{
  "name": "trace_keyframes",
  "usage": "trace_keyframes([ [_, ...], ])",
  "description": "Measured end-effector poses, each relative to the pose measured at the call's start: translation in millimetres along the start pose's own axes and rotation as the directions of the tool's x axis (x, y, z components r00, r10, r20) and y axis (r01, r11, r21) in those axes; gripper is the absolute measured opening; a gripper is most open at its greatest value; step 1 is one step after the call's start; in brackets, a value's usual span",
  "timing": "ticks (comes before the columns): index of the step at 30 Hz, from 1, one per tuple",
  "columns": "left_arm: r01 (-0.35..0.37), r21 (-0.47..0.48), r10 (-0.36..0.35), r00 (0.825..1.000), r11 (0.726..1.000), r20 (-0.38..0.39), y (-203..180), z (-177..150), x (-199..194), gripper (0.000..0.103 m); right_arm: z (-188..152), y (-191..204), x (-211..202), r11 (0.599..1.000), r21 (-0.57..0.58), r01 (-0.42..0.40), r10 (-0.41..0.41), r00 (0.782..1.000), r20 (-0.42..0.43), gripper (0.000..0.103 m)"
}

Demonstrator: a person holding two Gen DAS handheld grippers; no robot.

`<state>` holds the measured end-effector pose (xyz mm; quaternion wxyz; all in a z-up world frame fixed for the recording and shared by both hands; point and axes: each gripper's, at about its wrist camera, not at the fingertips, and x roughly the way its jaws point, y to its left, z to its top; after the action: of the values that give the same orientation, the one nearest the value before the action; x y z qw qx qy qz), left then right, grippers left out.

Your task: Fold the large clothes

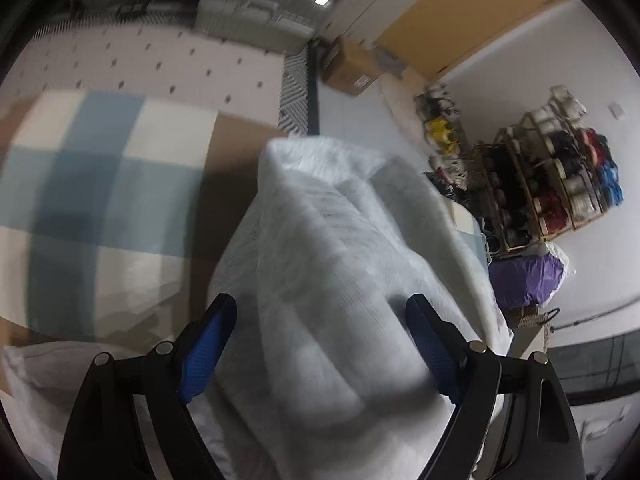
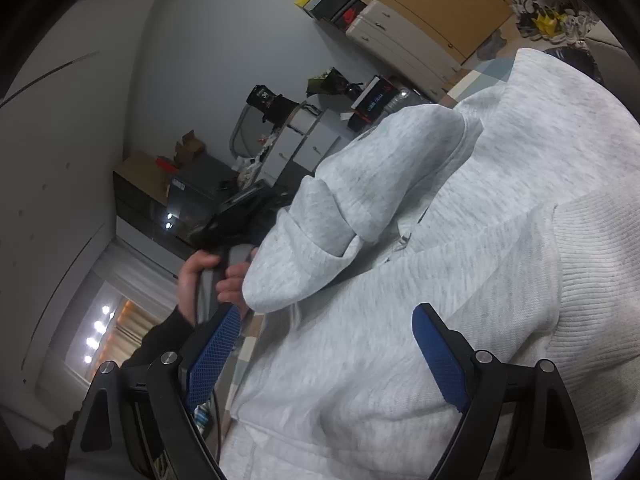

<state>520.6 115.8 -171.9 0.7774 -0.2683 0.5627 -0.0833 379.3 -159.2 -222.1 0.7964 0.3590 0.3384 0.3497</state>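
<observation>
A light grey sweatshirt (image 1: 332, 264) fills the middle of the left wrist view, bunched and draped between the jaws of my left gripper (image 1: 322, 304), which stand wide apart around the cloth without pinching it. In the right wrist view the same sweatshirt (image 2: 460, 240) shows folds and a ribbed hem at the right. My right gripper (image 2: 326, 314) is open, its blue pads (image 2: 216, 352) either side of the cloth. The person's other hand (image 2: 200, 276) holds the left gripper's handle beyond the garment.
A blue and white checked blanket (image 1: 92, 184) lies under the garment on a brown surface. A patterned rug (image 1: 160, 64), a silver suitcase (image 1: 260, 8), a cardboard box (image 1: 348, 66) and a shoe rack (image 1: 556, 176) stand beyond. White drawers (image 2: 404, 48) and dark cabinets (image 2: 160, 196) line the wall.
</observation>
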Motion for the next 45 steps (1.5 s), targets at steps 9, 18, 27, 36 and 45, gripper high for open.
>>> trace_keyframes([
  [9, -0.114, 0.347, 0.024, 0.967, 0.931, 0.253, -92.1, -19.0, -61.1, 0.015, -0.1, 0.6, -0.3, 1.0, -0.003, -0.006, 0.006, 1.0, -0.003, 0.092],
  [18, -0.049, 0.768, -0.266, 0.922, 0.639, 0.28, -125.5, -178.1, -161.3, 0.016, 2.8, -7.1, -13.3, 0.992, 0.044, -0.122, 0.121, 0.992, 0.028, 0.093],
  [27, 0.184, 0.575, -0.289, 0.953, 0.797, 0.096, -12.8, -263.2, -143.0, 0.051, -9.0, -34.0, -39.9, 0.869, 0.288, -0.404, 0.395, 0.914, 0.09, 0.095],
  [36, 0.358, 0.449, -0.437, 0.895, 0.818, 0.082, 10.1, -306.4, -175.4, 0.082, -39.4, -24.1, -69.0, 0.803, 0.411, -0.432, 0.427, 0.898, 0.11, 0.096],
  [45, 0.316, 0.441, -0.4, 0.91, 0.84, 0.11, 17.1, -342.0, -191.5, 0.082, -70.6, 41.5, -145.2, 0.996, 0.079, -0.03, 0.028, 0.999, 0.035, 0.097],
])
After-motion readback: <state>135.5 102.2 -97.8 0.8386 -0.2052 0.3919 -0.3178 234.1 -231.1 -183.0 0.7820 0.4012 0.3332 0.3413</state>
